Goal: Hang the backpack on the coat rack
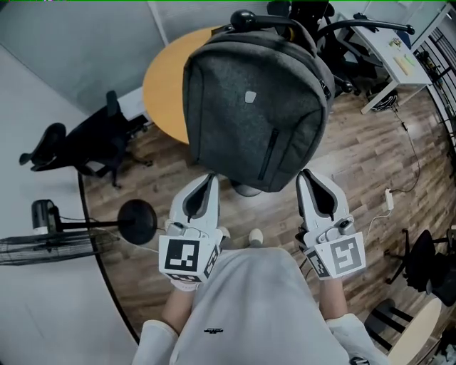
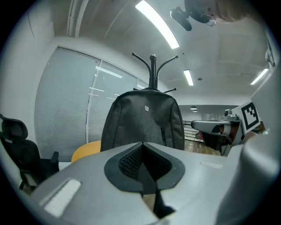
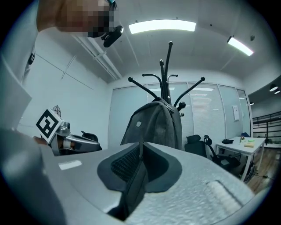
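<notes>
A grey felt backpack (image 1: 253,107) hangs upright from the black coat rack (image 1: 246,18), its front with a small badge facing me. In the left gripper view the backpack (image 2: 142,118) hangs under the rack's hooks (image 2: 153,70). The right gripper view shows the backpack (image 3: 153,125) from its side on the rack (image 3: 167,70). My left gripper (image 1: 207,178) and right gripper (image 1: 311,175) sit just below the bag's bottom corners, apart from it. Both are shut with nothing between the jaws, as each gripper's own view shows: left gripper (image 2: 141,146), right gripper (image 3: 141,146).
A round yellow table (image 1: 167,85) stands behind the rack. A black office chair (image 1: 78,146) and a floor fan (image 1: 43,242) are on the left. A white desk (image 1: 399,64) is at the far right, a cable with a power strip (image 1: 388,199) lies on the wood floor, and more chairs (image 1: 420,264) stand lower right.
</notes>
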Demonstrator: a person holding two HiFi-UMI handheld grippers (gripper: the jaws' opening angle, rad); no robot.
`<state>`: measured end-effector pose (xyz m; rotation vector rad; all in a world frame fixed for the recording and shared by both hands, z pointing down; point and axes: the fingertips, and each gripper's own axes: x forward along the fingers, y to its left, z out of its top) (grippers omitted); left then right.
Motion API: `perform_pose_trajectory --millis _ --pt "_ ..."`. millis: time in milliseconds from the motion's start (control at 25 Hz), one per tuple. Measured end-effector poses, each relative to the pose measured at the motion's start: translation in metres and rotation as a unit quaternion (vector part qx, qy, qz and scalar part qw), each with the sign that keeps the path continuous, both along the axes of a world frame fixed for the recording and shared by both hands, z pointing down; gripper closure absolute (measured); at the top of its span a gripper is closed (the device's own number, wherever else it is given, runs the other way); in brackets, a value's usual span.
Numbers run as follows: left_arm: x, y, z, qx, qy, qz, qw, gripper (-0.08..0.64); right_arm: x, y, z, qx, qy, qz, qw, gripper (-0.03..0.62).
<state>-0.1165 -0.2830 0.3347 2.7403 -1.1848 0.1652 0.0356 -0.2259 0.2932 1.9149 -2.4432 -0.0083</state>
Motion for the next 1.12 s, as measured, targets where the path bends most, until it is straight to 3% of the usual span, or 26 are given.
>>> perform_pose_trajectory --millis 480,1120 --pt "0.013 0.03 0.045 -0.05 -0.04 0.033 0.9974 0.541 0.0 0.004 0.03 -0.02 0.003 0.013 1.0 0.6" --pt "0.023 0.037 0.053 -0.05 -0.048 0.044 0.9966 0.541 0.007 0.005 0.039 -0.029 0.01 0.016 0.999 0.601"
